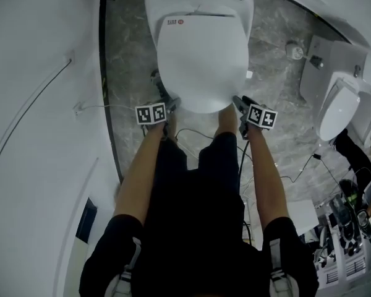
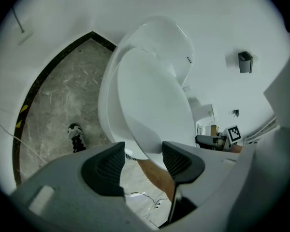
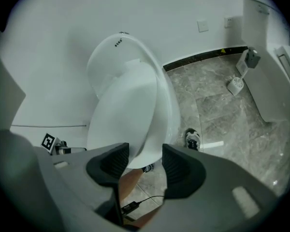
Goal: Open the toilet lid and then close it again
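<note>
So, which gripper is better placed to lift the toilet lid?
Left, but barely. Both the left gripper and the right gripper are open at the front of the closed toilet lid, with its rim between the jaws. In the left gripper view the rim seems more centred; either could lift.

- black short-sleeved top [image 1: 191,246], grey shoulder straps [image 1: 277,258]
- black-and-white sneaker [image 2: 76,137]
- left gripper [image 1: 170,106], right gripper [image 1: 239,104]: grey bodies, black ribbed pads [image 2: 106,168], black-and-white marker cubes [image 1: 151,113]

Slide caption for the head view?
Open left hand-held gripper and right hand-held gripper flank the closed toilet lid.
</note>
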Demonstrator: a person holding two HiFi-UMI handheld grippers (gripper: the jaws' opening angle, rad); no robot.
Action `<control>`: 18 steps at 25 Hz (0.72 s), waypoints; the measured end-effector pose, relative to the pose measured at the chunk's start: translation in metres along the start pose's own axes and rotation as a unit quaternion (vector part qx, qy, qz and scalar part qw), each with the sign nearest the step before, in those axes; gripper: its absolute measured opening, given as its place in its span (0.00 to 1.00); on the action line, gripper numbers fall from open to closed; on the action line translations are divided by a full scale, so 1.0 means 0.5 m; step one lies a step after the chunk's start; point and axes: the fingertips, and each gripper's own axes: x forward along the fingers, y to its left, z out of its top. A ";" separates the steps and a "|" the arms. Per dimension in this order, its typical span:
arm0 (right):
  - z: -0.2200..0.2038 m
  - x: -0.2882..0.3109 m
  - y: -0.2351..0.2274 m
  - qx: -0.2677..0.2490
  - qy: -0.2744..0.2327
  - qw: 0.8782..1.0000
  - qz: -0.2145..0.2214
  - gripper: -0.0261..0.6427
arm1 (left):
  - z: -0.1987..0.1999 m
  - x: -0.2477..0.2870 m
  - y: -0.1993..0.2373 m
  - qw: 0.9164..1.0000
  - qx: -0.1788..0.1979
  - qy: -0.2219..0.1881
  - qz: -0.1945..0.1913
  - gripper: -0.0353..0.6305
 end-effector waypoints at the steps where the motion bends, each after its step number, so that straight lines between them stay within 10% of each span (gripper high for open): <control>1: -0.002 0.005 -0.005 -0.003 0.003 1.000 -0.004 0.37 | -0.002 0.007 0.005 1.000 0.008 0.003 0.003 0.42; 18: -0.025 0.113 -0.067 -0.016 0.036 0.999 -0.023 0.37 | -0.015 0.098 0.091 0.999 0.021 0.032 0.034 0.42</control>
